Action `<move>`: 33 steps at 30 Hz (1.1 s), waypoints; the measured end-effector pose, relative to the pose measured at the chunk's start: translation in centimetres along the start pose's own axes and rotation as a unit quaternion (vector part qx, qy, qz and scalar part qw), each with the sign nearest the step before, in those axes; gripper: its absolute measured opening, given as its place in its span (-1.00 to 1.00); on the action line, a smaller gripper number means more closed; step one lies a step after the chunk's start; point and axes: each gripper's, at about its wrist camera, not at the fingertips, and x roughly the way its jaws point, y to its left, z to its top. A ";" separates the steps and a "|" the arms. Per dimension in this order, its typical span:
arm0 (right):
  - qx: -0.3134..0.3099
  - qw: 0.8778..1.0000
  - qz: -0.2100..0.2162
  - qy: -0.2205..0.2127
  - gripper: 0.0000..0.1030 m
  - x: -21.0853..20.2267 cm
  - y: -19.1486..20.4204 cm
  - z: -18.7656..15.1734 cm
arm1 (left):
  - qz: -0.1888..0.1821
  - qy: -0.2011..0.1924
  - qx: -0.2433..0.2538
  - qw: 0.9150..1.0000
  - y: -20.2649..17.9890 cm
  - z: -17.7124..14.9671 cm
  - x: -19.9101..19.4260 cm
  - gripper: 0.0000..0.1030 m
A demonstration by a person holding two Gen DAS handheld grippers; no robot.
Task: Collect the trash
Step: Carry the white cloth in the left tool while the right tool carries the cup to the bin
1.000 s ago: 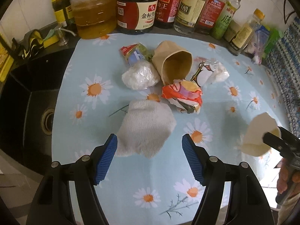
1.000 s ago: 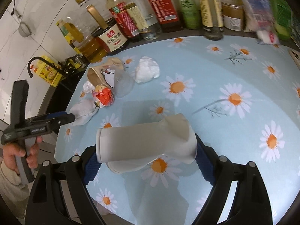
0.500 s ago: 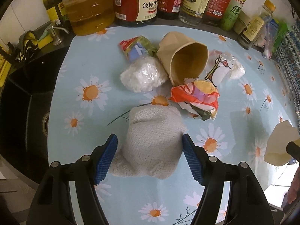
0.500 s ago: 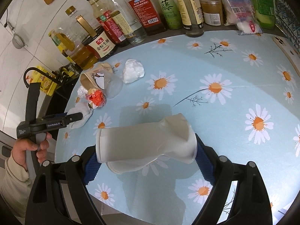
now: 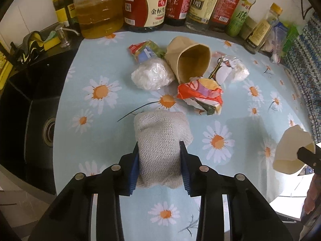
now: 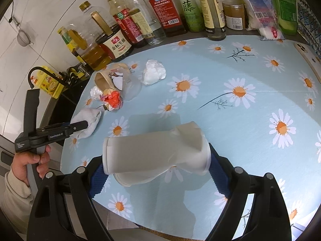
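A white knitted cloth (image 5: 160, 128) lies bunched on the daisy tablecloth (image 5: 96, 132). My left gripper (image 5: 159, 150) is closing its jaws on it, and both blue pads press into its sides. My right gripper (image 6: 155, 160) stays shut on a crushed white paper cup (image 6: 152, 152), held sideways above the table. Beyond the cloth lie a tipped brown paper cup (image 5: 190, 60), a white plastic wad (image 5: 152, 76), a red-orange wrapper (image 5: 200, 94), a colourful packet (image 5: 144, 50) and clear plastic with tissue (image 5: 230, 72).
Sauce and oil bottles (image 5: 146, 6) line the back edge. A black sink (image 5: 24, 110) drops off at the left of the table. A phone (image 6: 307, 54) lies at the far right. A hand and a cream sleeve (image 6: 16, 180) hold the left gripper.
My left gripper came forward over the knitted cloth and its jaws went from wide apart to pressed on it, bunching it. The right gripper kept the white cup and stayed put.
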 end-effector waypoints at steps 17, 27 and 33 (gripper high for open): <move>-0.035 0.999 0.018 0.013 0.67 0.0 5.7 -3.4 | -0.037 -0.041 -0.006 0.998 0.0 -7.9 -6.8 -0.34; -0.056 0.997 0.031 0.034 0.67 0.5 9.5 -7.3 | -0.040 -0.033 -0.010 0.999 1.1 -13.4 -8.6 -0.34; -0.067 0.996 0.038 0.043 0.67 0.7 11.6 -9.7 | -0.045 -0.031 -0.011 0.998 1.3 -16.5 -9.5 -0.34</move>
